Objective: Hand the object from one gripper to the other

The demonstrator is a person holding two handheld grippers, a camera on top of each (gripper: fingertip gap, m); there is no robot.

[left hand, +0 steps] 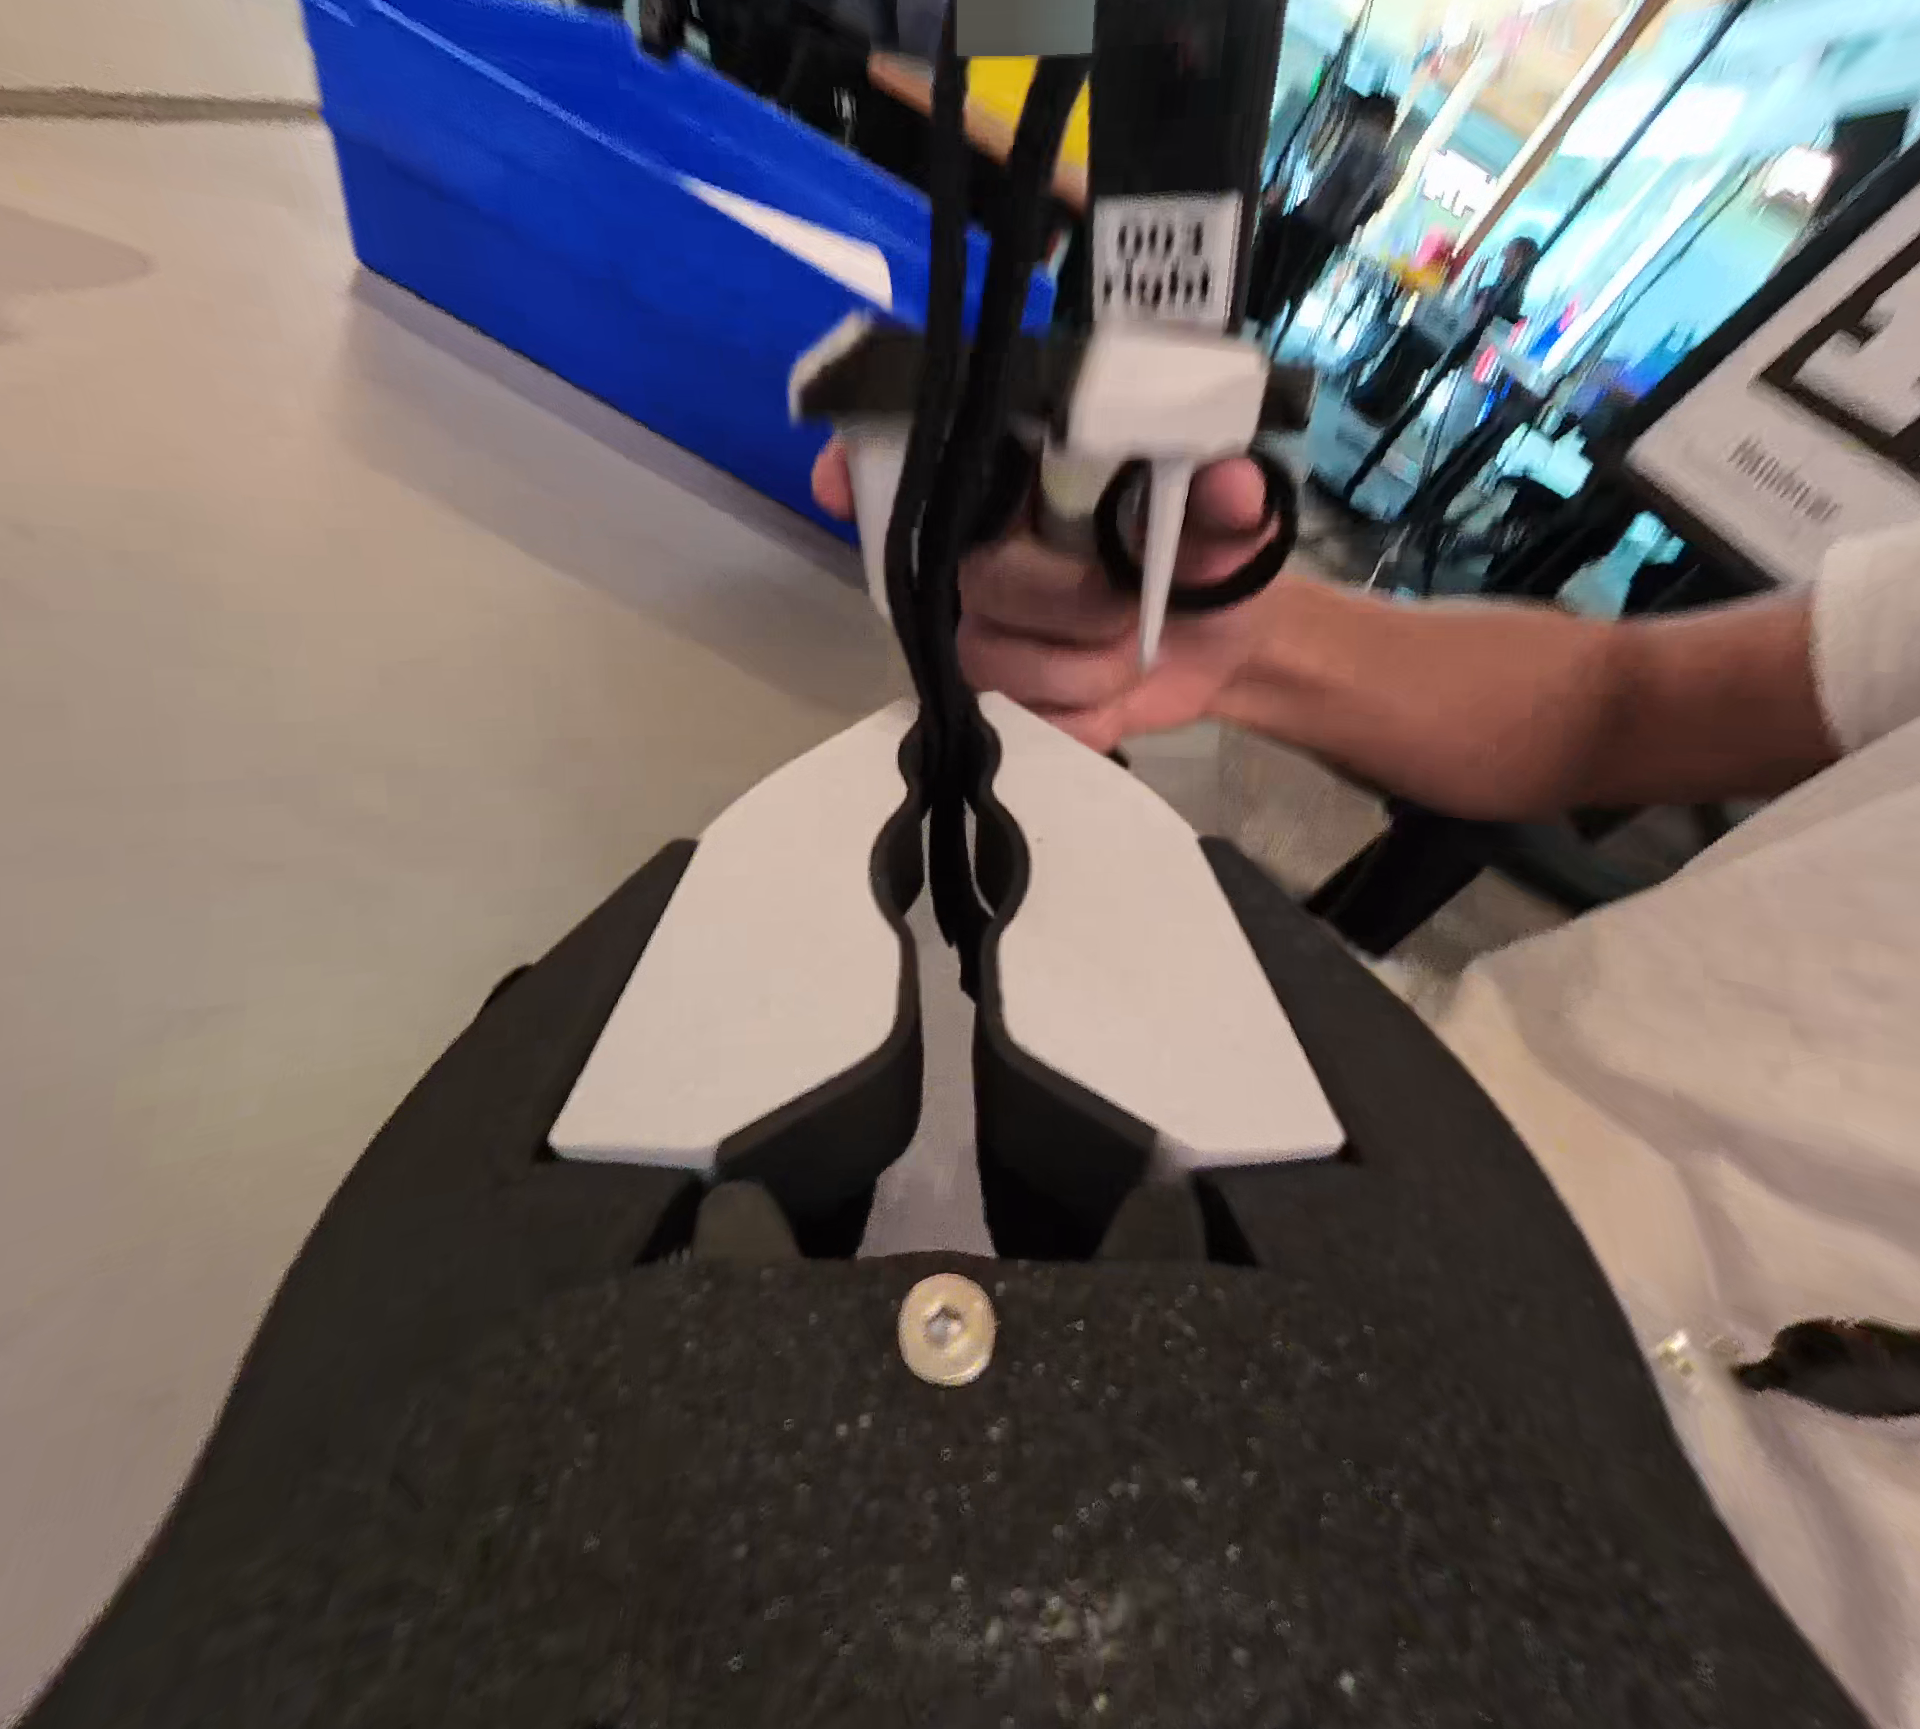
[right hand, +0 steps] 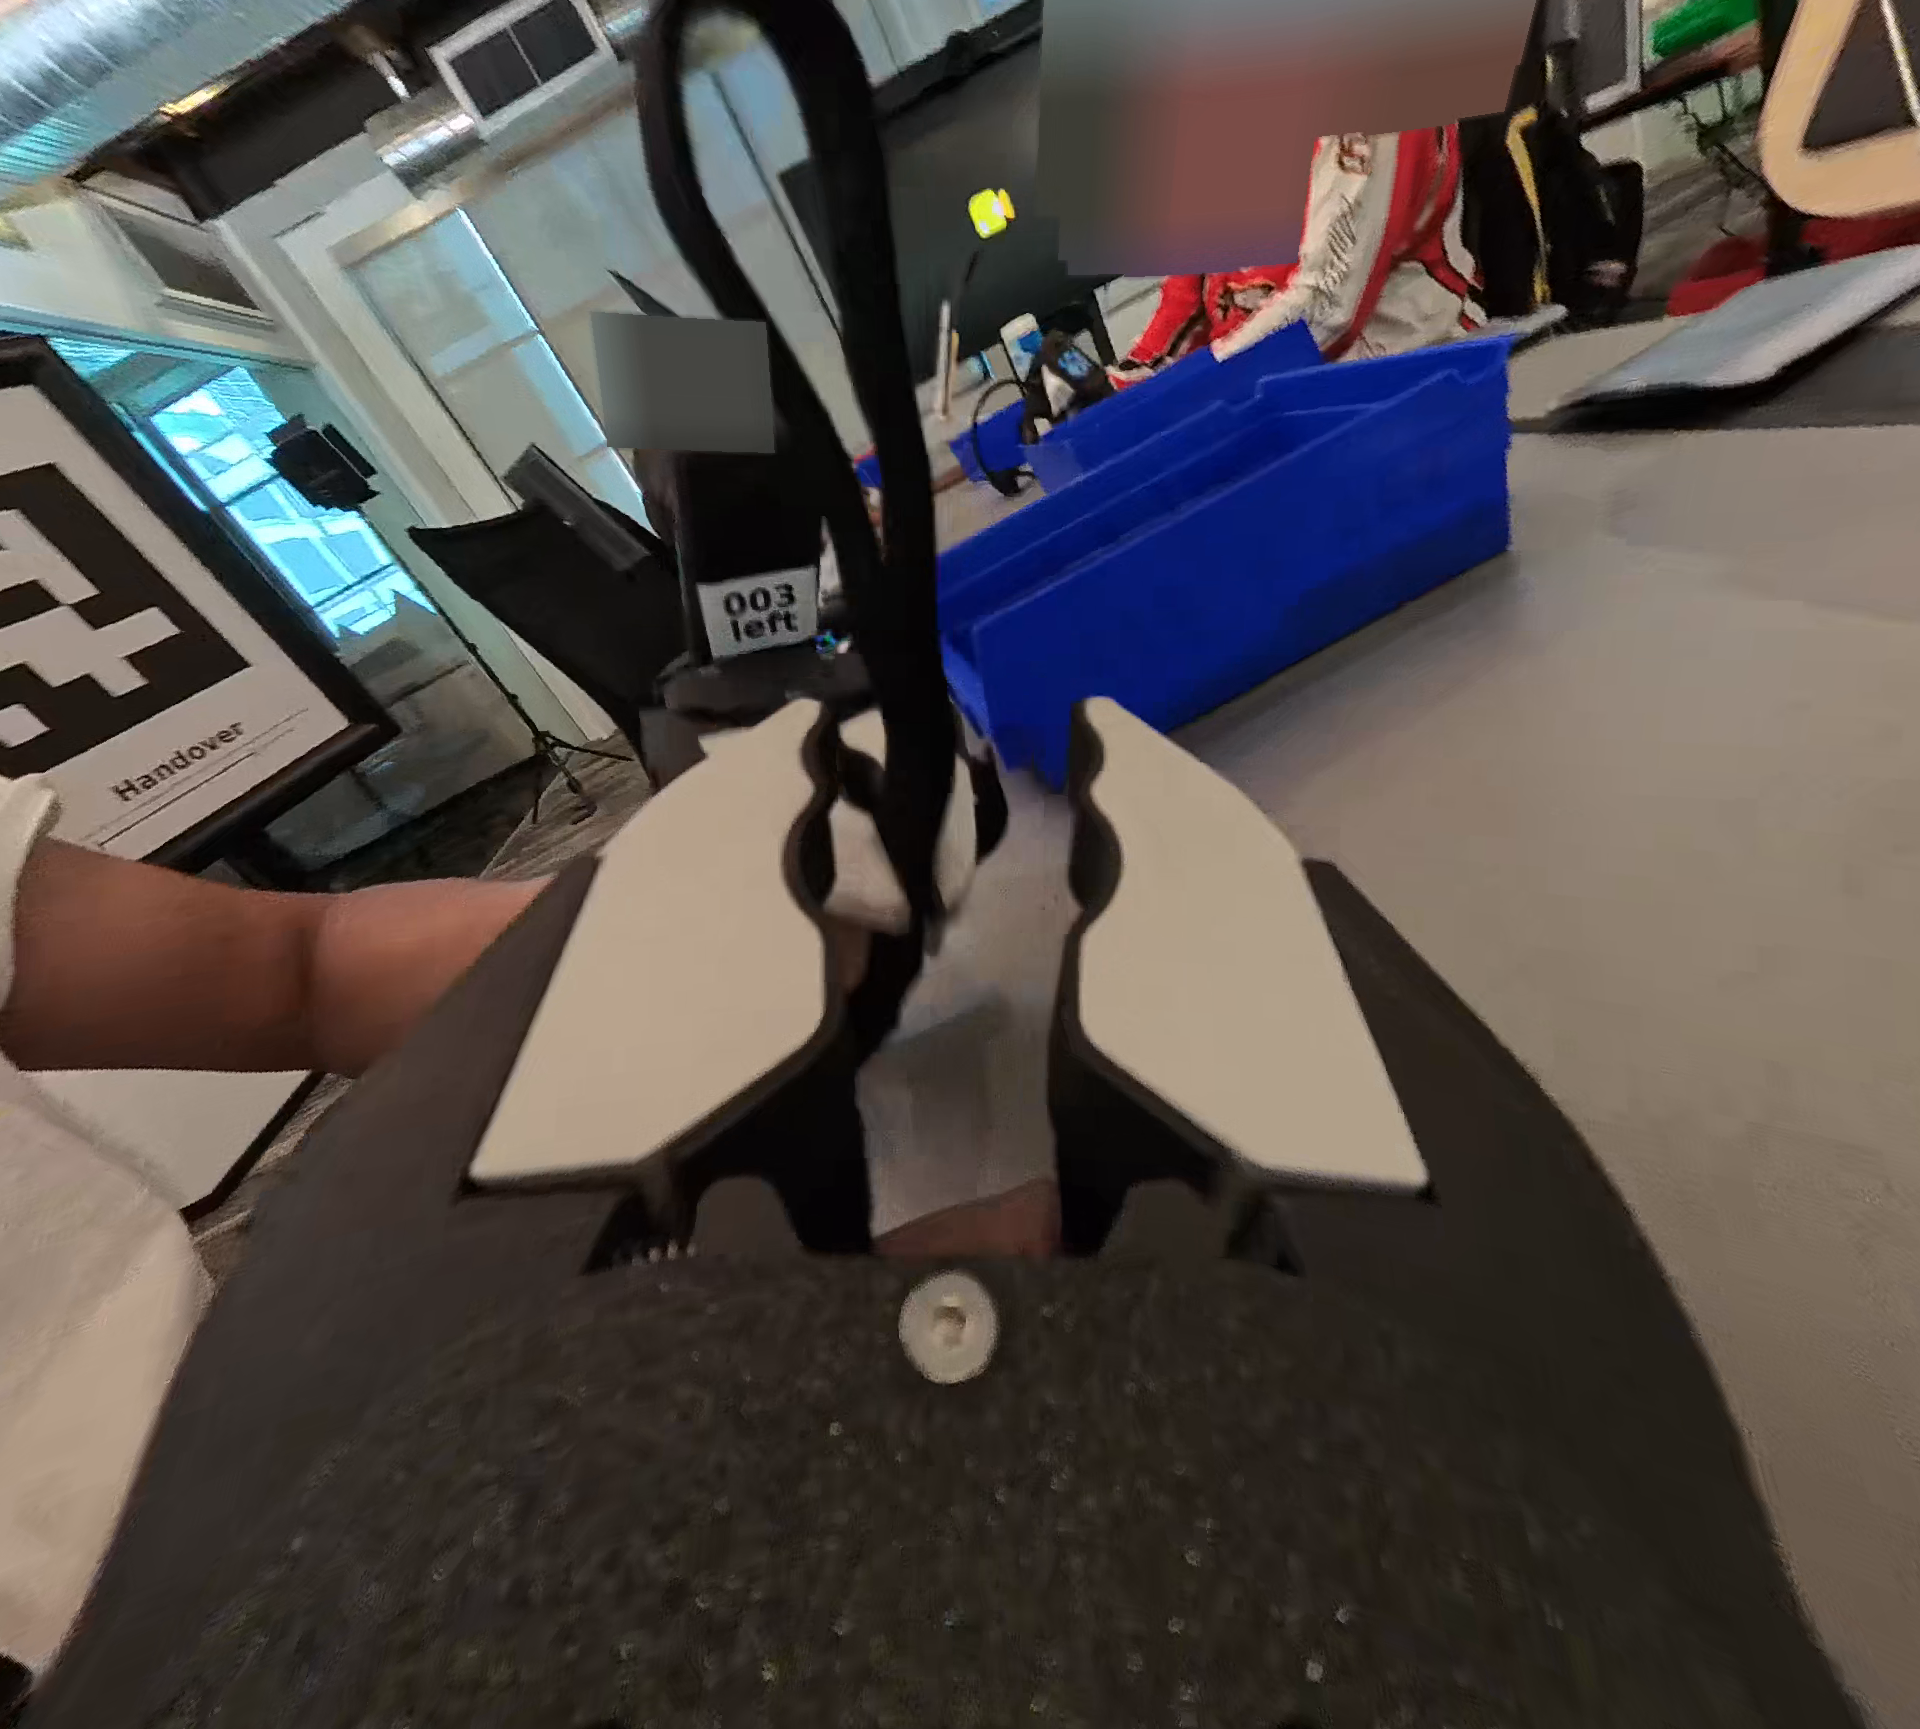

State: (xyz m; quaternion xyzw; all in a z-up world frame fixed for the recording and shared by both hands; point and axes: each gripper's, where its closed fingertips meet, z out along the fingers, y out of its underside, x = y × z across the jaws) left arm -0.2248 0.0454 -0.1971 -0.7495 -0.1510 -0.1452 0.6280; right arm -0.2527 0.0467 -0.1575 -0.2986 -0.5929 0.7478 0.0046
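matt black cord (left hand: 940,599), glossy plastic bin (left hand: 582,225) (blue)

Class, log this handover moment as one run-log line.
stage: handover | left claw: shut on black cord | right claw: open around cord, no grip | blue bin: on table behind

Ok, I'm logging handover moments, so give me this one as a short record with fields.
object: black cord, looped at the top
left gripper: shut on the cord
right gripper: open, fingers either side of the cord, not gripping
surface: grey table
nearby: blue bin on the table
handover stage: cord not yet released by the left gripper
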